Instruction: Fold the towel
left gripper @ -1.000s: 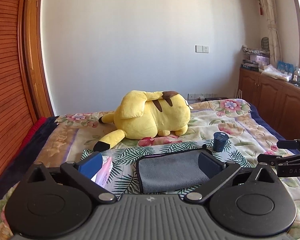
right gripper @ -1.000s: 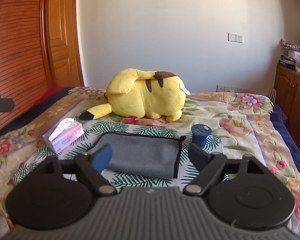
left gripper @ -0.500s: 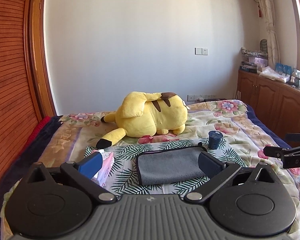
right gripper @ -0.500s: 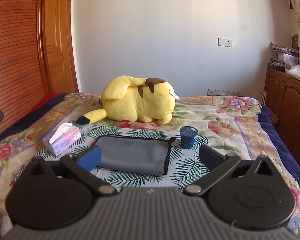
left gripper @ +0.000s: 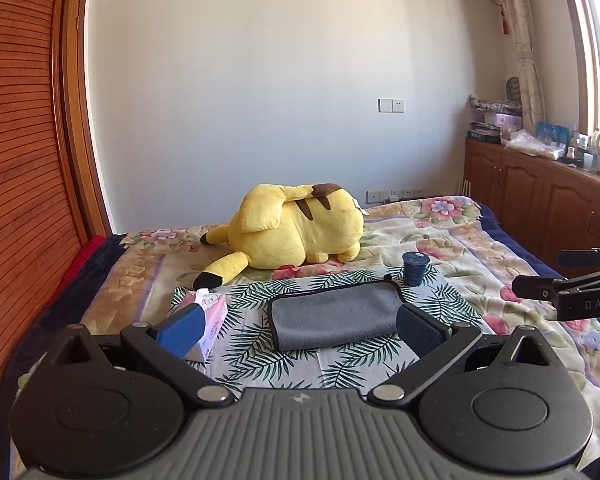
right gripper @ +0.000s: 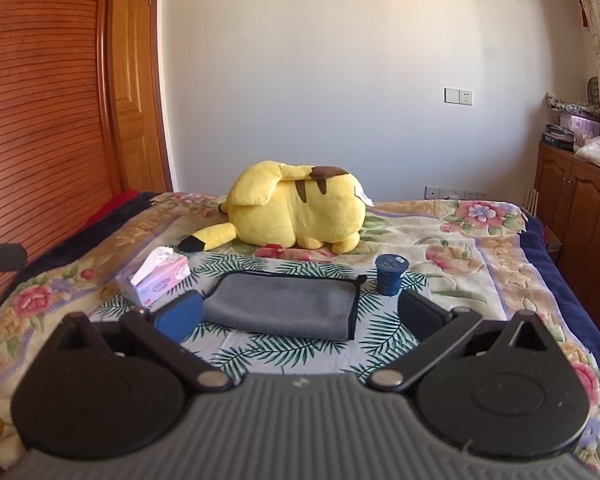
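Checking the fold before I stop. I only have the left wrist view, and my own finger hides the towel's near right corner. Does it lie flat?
Observer: Yes. In the right wrist view that corner of the towel lies flat on the bedspread, with its black trim running up the right edge.
Operator: Is the right gripper holding anything? I only see its tips.
Observer: No. The right gripper has its jaws wide apart and grips nothing.
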The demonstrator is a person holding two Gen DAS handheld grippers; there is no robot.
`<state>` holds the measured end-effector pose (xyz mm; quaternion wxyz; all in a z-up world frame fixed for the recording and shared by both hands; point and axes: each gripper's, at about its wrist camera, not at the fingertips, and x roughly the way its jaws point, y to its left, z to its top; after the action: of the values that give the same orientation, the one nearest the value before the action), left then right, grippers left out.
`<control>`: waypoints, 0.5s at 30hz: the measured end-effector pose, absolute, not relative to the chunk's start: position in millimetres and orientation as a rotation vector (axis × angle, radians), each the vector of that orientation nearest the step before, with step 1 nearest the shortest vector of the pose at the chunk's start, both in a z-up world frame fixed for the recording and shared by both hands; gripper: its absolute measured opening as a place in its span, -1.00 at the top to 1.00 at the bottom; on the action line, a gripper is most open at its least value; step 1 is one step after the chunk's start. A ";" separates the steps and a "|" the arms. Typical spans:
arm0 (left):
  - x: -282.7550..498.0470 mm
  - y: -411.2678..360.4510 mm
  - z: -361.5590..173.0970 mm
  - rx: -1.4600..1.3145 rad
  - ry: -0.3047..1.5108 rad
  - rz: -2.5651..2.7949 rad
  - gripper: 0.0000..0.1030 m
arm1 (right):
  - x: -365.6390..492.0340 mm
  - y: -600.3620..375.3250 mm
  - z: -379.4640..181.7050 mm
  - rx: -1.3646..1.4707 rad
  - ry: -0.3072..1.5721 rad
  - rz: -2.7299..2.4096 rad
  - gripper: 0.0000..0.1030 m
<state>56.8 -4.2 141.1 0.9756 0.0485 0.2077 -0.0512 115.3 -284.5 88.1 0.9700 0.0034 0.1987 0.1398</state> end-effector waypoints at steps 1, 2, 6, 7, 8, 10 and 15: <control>53.5 -4.0 138.6 0.099 0.421 -0.105 -0.65 | 112.5 -284.0 86.9 0.015 0.402 0.286 -1.00; 50.5 -4.1 135.8 0.099 0.424 -0.107 -0.65 | 109.7 -282.9 85.3 0.018 0.401 0.288 -1.00; 39.1 -5.5 121.6 0.116 0.437 -0.111 -0.65 | 99.7 -279.0 77.9 0.020 0.402 0.291 -1.00; 36.8 -5.6 118.0 0.122 0.437 -0.109 -0.65 | 97.8 -278.5 75.2 0.023 0.406 0.292 -1.00; 34.8 -5.6 114.4 0.125 0.439 -0.107 -0.65 | 95.4 -277.6 72.6 0.023 0.410 0.294 -1.00; 32.4 -4.8 107.3 0.124 0.446 -0.106 -0.65 | 90.6 -275.6 67.4 0.020 0.415 0.292 -1.00; 23.8 -1.5 88.9 0.109 0.440 -0.083 -0.65 | 80.9 -270.8 51.5 0.009 0.438 0.292 -1.00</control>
<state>23.8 -1.5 88.9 0.9736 0.0538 0.2179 -0.0411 80.9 -270.8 51.5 0.9656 0.0046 0.2164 0.1441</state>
